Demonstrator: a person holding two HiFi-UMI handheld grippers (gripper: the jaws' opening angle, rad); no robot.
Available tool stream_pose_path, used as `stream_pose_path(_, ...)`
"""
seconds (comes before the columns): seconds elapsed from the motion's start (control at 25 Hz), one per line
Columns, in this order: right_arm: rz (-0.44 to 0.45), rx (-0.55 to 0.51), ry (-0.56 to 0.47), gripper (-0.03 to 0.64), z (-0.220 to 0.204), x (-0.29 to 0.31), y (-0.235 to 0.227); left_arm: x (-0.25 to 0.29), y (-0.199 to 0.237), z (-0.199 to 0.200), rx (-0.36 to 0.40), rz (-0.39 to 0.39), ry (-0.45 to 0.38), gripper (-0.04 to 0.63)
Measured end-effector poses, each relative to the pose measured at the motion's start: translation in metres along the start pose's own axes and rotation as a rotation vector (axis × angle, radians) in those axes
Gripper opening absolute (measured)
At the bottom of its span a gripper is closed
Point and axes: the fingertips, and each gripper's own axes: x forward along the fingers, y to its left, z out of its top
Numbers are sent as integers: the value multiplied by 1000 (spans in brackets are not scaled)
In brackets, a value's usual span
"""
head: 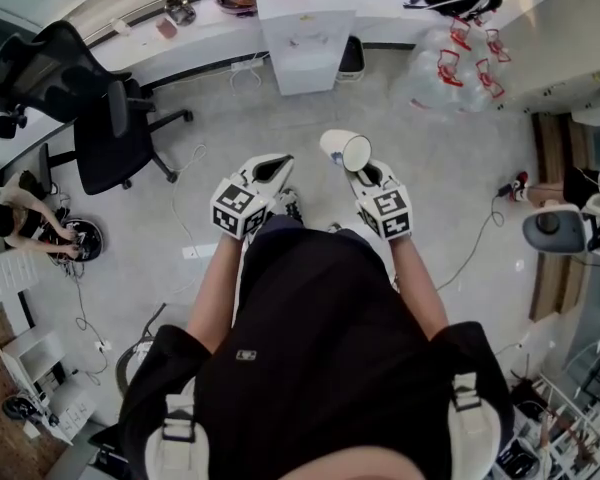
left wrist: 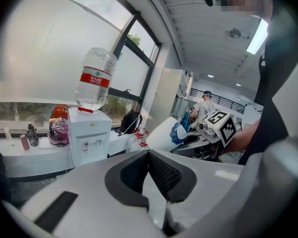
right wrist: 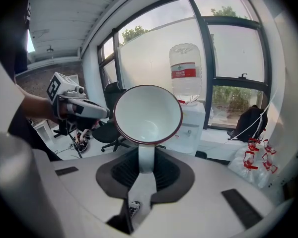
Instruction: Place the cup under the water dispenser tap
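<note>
We hold the cup point(head: 345, 150) in the right gripper point(head: 366, 174). In the right gripper view its jaws are clamped on the handle. The white bowl with a red rim stands just above them, its mouth turned towards the camera, and nothing shows inside. In the head view the cup sits a little right of centre, just beyond the gripper's tips, tipped on its side over the grey floor point(head: 220, 118).

The left gripper point(head: 273, 168) is just left of the right one, at about the same height in the frame, and the two are apart. In the left gripper view its dark pads meet at the tip with nothing between them, so it is closed and empty. That view also shows the cup right of centre, with a blue patch on its side.

The dispenser point(head: 302, 28) is a white box at the top centre of the head view, against a counter point(head: 205, 36) that curves along the top edge. The cup is well apart from it, with bare floor between. A clear bottle point(left wrist: 95, 78) with a red label stands upside down on the dispenser, at the upper left of the left gripper view, and two taps show on the dispenser's front.

A black chair point(head: 90, 108) stands at the upper left of the head view. A seated person point(head: 20, 223) is at the left edge, and clear bags point(head: 455, 63) with red parts lie at the upper right.
</note>
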Motion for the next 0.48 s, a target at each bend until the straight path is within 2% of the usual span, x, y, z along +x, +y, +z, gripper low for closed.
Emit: stream_pose_path(0.48,-28,1,12,43,21,43,0,-2,50,8,7,-28,7,-2)
